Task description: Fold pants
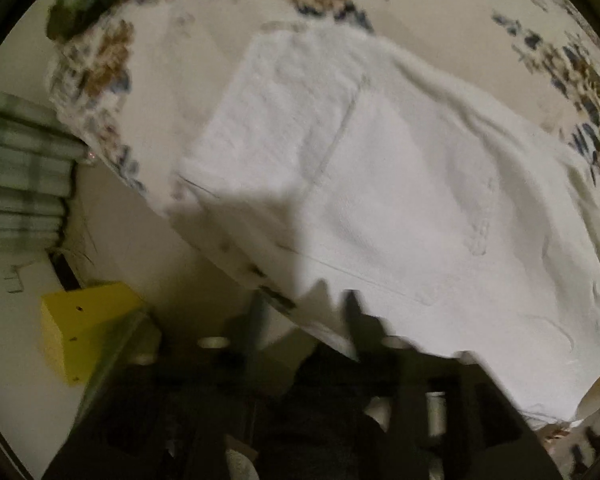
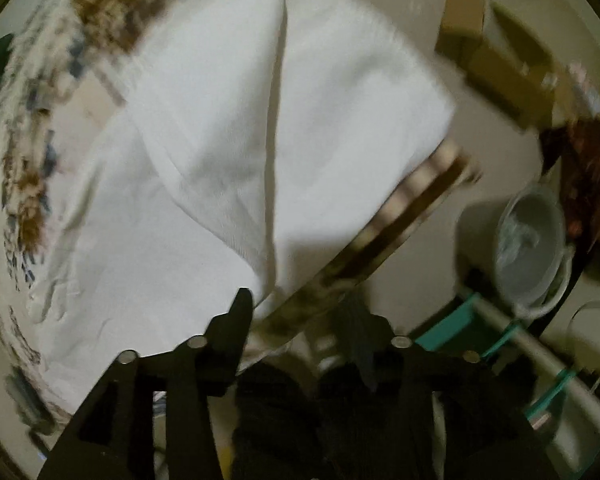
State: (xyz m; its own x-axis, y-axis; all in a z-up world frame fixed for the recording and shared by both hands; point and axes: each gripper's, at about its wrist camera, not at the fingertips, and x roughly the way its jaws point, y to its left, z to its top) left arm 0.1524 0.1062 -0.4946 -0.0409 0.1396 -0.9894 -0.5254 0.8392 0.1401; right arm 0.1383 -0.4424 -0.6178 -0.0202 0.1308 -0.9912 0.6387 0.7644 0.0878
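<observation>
nearest us in the left wrist view is the black two-finger left gripper, its fingers apart with nothing between them, hanging just over the near hem of the white, soft cotton pants. in the right wrist view the black right gripper is likewise spread and empty, at the near edge of the same cloth.

the pants lie flat on a cream bedsheet with blue and brown flower print, already doubled over on themselves, as we judge from the layered edges and the long crease down the middle. a stitched back pocket faces up.

we expect the fabric to be light, limp and a little grippy: it will sag and trail when lifted by one point. so we would pinch both layers together at the two corners of one short edge, one gripper each.

further off stand a yellow box and a grey bucket on the floor.
</observation>
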